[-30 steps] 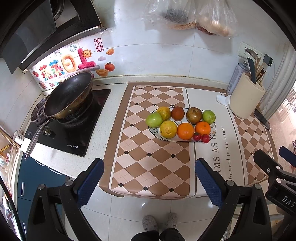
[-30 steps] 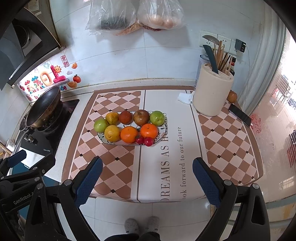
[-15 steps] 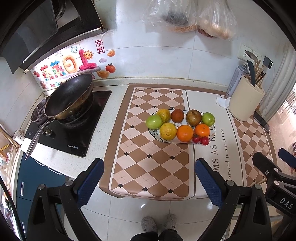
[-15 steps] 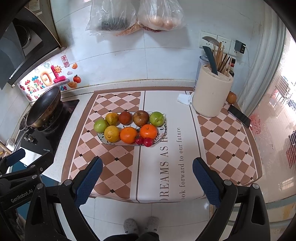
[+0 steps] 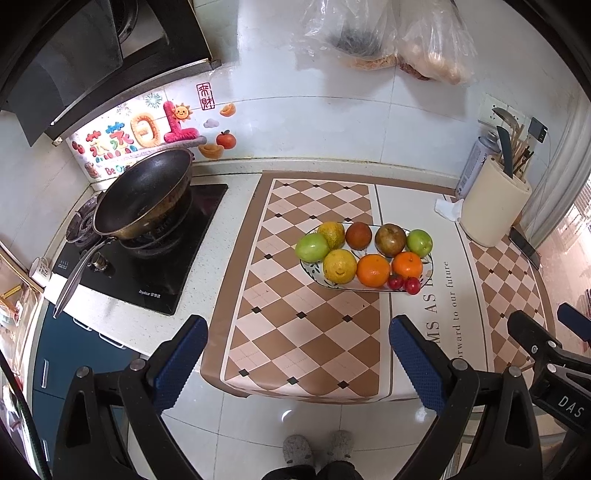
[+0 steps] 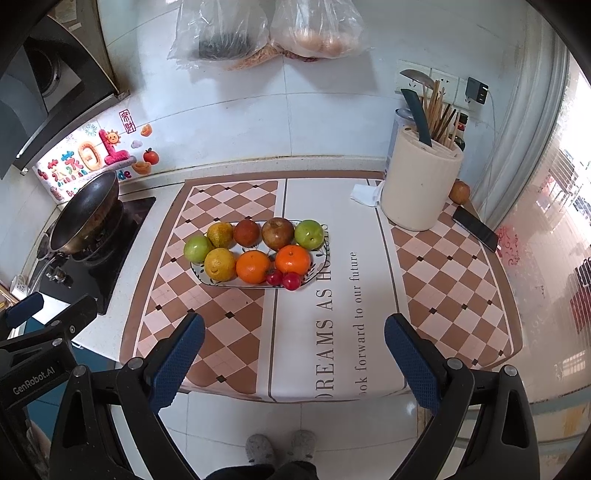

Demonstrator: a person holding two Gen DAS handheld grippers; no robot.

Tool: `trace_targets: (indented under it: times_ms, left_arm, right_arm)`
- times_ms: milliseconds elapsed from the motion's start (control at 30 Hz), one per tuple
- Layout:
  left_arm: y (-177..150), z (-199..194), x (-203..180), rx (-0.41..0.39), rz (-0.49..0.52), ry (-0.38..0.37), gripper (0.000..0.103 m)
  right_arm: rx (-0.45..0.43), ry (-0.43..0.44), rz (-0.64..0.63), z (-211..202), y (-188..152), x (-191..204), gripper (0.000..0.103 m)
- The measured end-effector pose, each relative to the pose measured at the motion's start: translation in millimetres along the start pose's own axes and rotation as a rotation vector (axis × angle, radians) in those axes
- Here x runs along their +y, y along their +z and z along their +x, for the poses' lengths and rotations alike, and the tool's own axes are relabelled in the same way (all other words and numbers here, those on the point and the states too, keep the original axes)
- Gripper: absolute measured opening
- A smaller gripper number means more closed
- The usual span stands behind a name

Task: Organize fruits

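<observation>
The fruits sit together on the plate point(image 6: 221, 283) on the counter point(image 6: 458, 295). Both the left gripper point(image 5: 298, 354) and right gripper point(image 6: 294, 349) hang back, jaws wide and empty. The sorting looks finished; next, only checking.

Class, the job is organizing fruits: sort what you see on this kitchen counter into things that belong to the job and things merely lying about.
Belongs to the job:
- oval patterned plate
- green apples, oranges, small red cherries
- open left gripper and right gripper

Just lying about:
- black wok
- cream utensil holder
- black phone
- hanging plastic bags
</observation>
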State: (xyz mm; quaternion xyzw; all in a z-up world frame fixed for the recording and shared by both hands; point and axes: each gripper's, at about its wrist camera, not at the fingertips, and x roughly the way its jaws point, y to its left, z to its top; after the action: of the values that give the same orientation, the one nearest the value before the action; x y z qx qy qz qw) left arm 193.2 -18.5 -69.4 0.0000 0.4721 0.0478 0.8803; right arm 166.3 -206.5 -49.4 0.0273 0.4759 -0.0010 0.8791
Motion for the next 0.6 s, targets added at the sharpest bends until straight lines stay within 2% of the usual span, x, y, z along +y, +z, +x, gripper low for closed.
trace_targets:
  times_ms: [600]
  left_arm:
    - [-2.0, -0.7, -1.5, 0.005, -0.006, -0.003, 0.101]
  right_arm:
    - [0.006, 0.005, -0.029, -0.6, 4.2, -0.7, 0.100]
